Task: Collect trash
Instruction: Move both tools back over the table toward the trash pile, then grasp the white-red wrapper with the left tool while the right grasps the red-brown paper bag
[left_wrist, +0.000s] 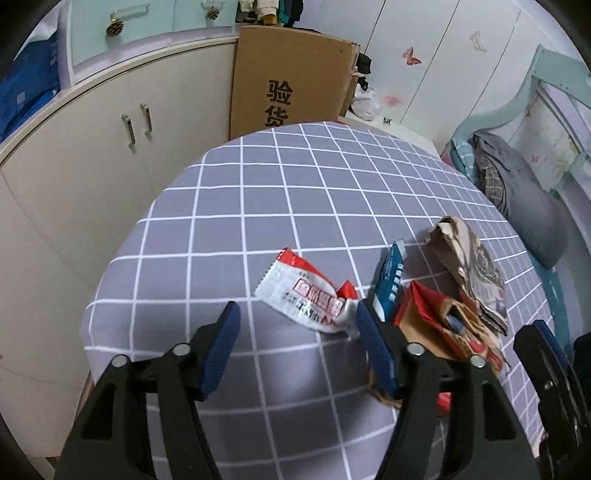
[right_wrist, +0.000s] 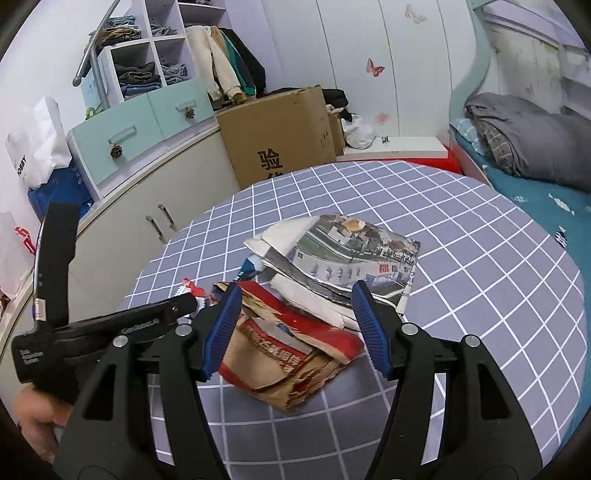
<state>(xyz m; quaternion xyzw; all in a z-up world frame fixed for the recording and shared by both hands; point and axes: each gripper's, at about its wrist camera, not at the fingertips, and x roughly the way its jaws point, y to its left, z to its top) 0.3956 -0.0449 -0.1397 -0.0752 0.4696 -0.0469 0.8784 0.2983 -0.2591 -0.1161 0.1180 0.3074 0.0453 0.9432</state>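
Left gripper (left_wrist: 295, 332): our blue fingers stand apart, nothing between them, just short of the white-and-red wrapper.
Right gripper (right_wrist: 295, 317): our fingers are spread wide over the red carton, not touching it.
Red carton (right_wrist: 291, 354): our chosen landmark, lying crushed on the checked tablecloth (right_wrist: 480, 258). We judge it light and stiff at the folds; a flattened edge suits us best.
White-and-red wrapper (left_wrist: 306, 291): left of the carton; thin, crinkly, probably slippery, so we'd pinch a raised end.
Blue sachet (left_wrist: 388, 284): between wrapper and carton, leaning on the carton.
Printed paper (right_wrist: 351, 258): behind the carton, overlapping it; floppy.
Obstacles: only the crowding; the cardboard box (right_wrist: 277, 140) stands well beyond.
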